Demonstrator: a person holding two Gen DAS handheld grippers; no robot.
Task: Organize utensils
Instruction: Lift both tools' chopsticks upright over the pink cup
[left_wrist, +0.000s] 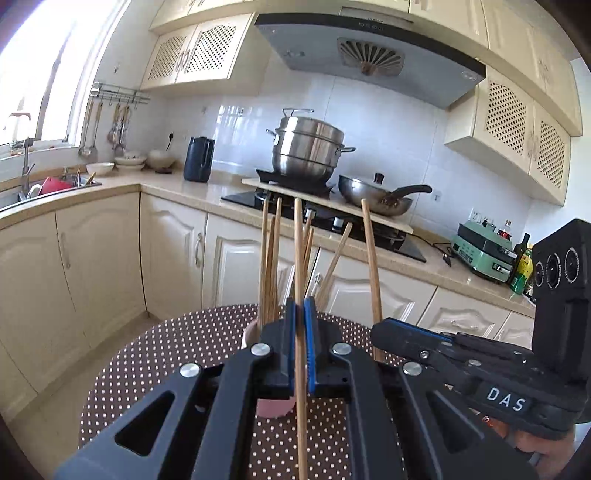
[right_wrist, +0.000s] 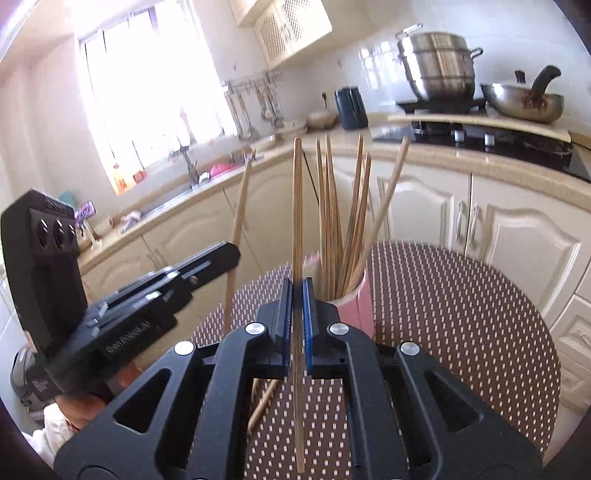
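Left wrist view
- Left gripper (left_wrist: 300, 308): clenched on one chopstick (left_wrist: 300, 258), held upright between the blue pads (left_wrist: 311, 343).
- Pink cup (left_wrist: 251, 334): on the dotted table (left_wrist: 166, 354), just behind the fingers, mostly hidden by them.
- Bundle of chopsticks (left_wrist: 269, 258): standing in the cup, fanned out.
- Right gripper (left_wrist: 391, 330): at right, beside the cup, next to a second chopstick (left_wrist: 371, 258); grip unclear from here.

Right wrist view
- Right gripper (right_wrist: 297, 290): clamped on a vertical chopstick (right_wrist: 297, 206).
- Pink cup (right_wrist: 356, 306): just right of the fingers, full of sticks.
- Loose chopstick (right_wrist: 263, 406): flat on the table (right_wrist: 461, 314), under the fingers.
- Left gripper (right_wrist: 221, 258): at left, with a stick (right_wrist: 240, 214) tilted beside it.
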